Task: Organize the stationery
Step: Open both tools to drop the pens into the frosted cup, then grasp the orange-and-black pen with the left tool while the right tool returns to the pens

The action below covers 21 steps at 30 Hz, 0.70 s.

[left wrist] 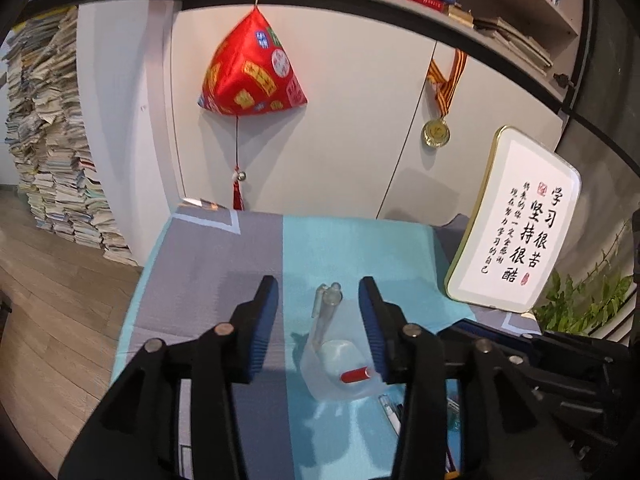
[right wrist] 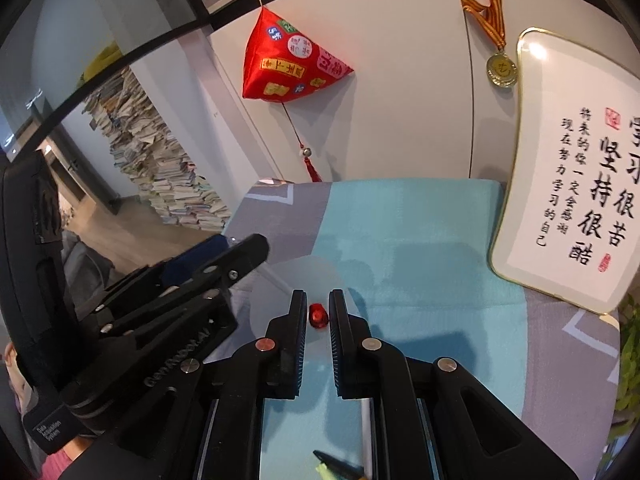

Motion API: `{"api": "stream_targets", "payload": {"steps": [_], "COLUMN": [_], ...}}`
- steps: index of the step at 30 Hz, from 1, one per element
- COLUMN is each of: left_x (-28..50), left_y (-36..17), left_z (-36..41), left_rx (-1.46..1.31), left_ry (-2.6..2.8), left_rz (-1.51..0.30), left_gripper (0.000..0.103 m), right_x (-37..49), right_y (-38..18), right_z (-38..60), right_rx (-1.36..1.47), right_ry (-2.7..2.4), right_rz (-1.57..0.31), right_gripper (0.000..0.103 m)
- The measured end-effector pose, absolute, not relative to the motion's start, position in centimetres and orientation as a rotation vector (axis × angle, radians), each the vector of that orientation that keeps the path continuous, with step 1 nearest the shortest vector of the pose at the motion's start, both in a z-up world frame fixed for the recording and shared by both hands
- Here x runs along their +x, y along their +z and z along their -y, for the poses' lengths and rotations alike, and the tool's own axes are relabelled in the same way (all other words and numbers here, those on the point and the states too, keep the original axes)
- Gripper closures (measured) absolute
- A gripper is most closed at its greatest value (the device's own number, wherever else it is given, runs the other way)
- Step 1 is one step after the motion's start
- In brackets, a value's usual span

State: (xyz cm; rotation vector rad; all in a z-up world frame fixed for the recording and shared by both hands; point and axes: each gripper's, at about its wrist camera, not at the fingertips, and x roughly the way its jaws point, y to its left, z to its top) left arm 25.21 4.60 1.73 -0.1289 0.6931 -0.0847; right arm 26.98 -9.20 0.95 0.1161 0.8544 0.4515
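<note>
A translucent plastic cup (left wrist: 332, 386) stands on the blue and grey cloth, between the fingers of my left gripper (left wrist: 318, 282). The jaws stand open; the left pad is well clear of the cup and the right pad is close beside it. A clear pen (left wrist: 325, 312) leans in the cup. A red pen (left wrist: 354, 375) reaches over the cup's rim from the right. In the right wrist view my right gripper (right wrist: 318, 296) is shut on that red pen (right wrist: 318, 317), just above the cup (right wrist: 280, 280). The left gripper (right wrist: 236, 246) comes in from the left.
A framed calligraphy board (left wrist: 516, 236) leans at the table's right, with a green plant (left wrist: 580, 304) beside it. Loose pens (left wrist: 390, 412) lie on the cloth (left wrist: 224, 264) near the front. A red ornament (left wrist: 252, 72) and a medal (left wrist: 436, 133) hang on the wall behind.
</note>
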Motion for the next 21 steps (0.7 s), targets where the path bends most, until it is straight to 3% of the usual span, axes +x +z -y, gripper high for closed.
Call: {"api": "stream_targets", "payload": {"steps": [4,8,12,21], "left_x": [23.4,20.6,17.7,13.9], "left_y": [3.0,3.8,2.9,-2.7], "left_z": [-4.8,-4.5,-3.4,0.7], "left_rx": [-0.134,-0.13,-0.114,-0.002], "left_ry": [-0.077,-0.091,-0.147,-0.3], "left_rz": [-0.671,-0.635,-0.647,-0.777], "left_gripper": [0.059,0.047,0.045,0.047], "right_x": [25.2,23.2,21.3,18.0], "right_y": [2.0,2.3,0.4,-4.8], "right_z": [10.4,12.6,15.2,19.2], "right_rx": [0.108,0.044,-0.055,-0.083], "right_ry": [0.441,0.407,0.337,0.343], "right_rz": [-0.827,-0.817,-0.844,-0.95], "right_gripper": [0.092,0.089,0.05,0.049]}}
